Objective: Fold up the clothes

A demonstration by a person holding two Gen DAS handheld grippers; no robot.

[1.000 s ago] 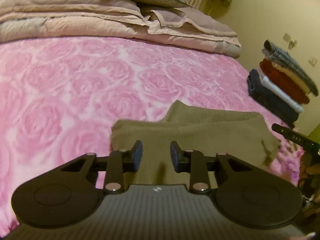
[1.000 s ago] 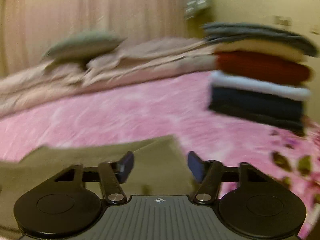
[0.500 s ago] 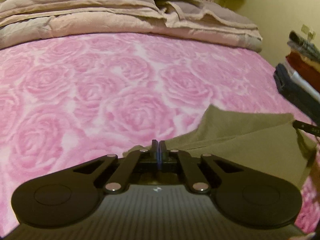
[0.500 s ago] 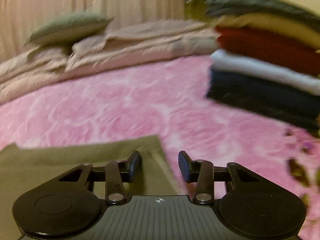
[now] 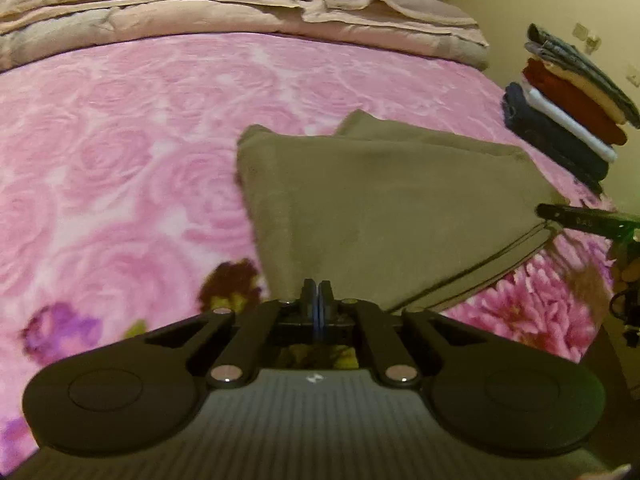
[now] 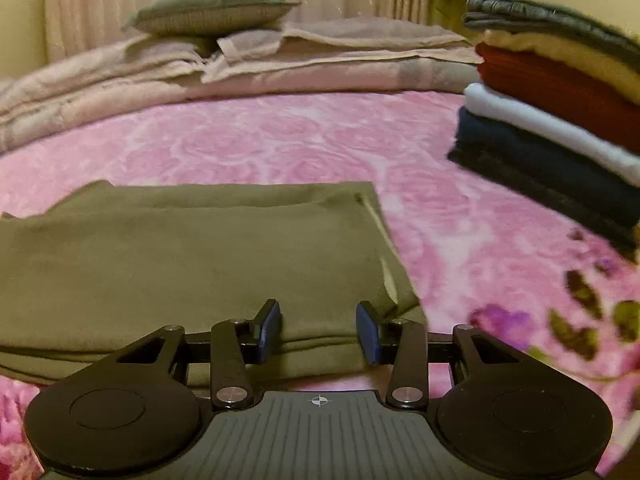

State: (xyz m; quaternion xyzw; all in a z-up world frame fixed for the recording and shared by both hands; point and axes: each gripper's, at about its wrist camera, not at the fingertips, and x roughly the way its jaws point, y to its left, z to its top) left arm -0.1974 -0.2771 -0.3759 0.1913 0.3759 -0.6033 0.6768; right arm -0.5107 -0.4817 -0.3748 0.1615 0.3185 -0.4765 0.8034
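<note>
An olive-green garment [image 5: 384, 208] lies folded flat on the pink rose bedspread [image 5: 120, 152]. It also shows in the right wrist view [image 6: 192, 256]. My left gripper [image 5: 319, 300] is shut at the garment's near edge; whether cloth is pinched between the pads is hidden. My right gripper [image 6: 318, 330] is open, its fingers just above the garment's near right corner, holding nothing. A part of the right gripper [image 5: 580, 220] shows at the garment's right edge in the left wrist view.
A stack of folded clothes [image 6: 560, 112] stands on the bed to the right; it also shows in the left wrist view [image 5: 568, 104]. Folded beige bedding [image 6: 240, 68] and a grey-green pillow [image 6: 212, 8] lie at the head of the bed.
My left gripper shut and moved back to the garment's near edge. My right gripper narrowed, then opened wide again. The garment now lies flatter and folded.
</note>
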